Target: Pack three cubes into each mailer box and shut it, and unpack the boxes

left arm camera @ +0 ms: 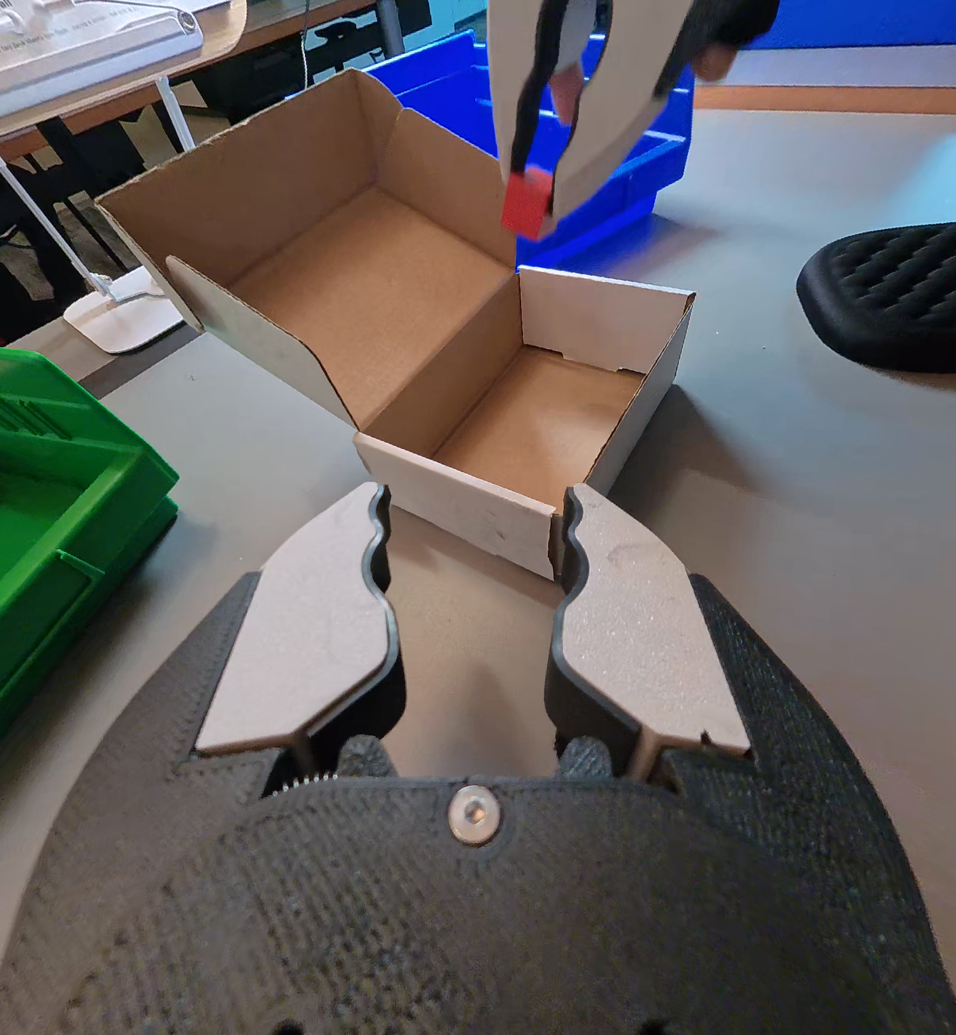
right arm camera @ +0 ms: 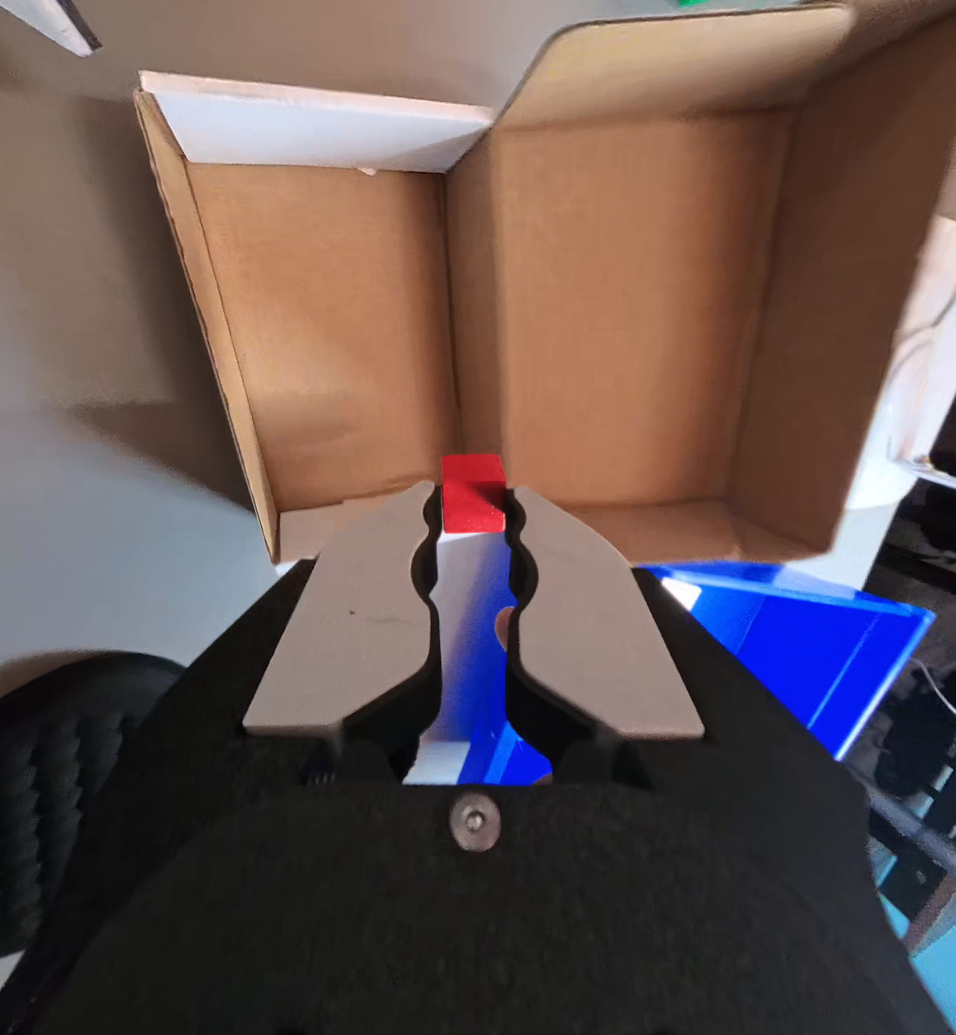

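Green bin [left arm camera: 44, 504] is being shown at the far left on the grey table [left arm camera: 800, 560]. Beside it, the left gripper [left arm camera: 473, 515] is being held with fingers spread at the near wall of the open, empty mailer box [left arm camera: 520, 425]. Farther right, a red cube [right arm camera: 473, 498] is being pinched by the right gripper [right arm camera: 473, 504] above the box's rim, before the blue bin [left arm camera: 621, 168].

Left gripper wide and low, right gripper pinched up high.

The left gripper [left arm camera: 473, 532] sits near, level, jaws spread apart with nothing between them. At the far side the right gripper [left arm camera: 532, 207] hangs tips-down from above, fingers squeezed in tight, a gloved hand [left arm camera: 716, 33] on its grip.
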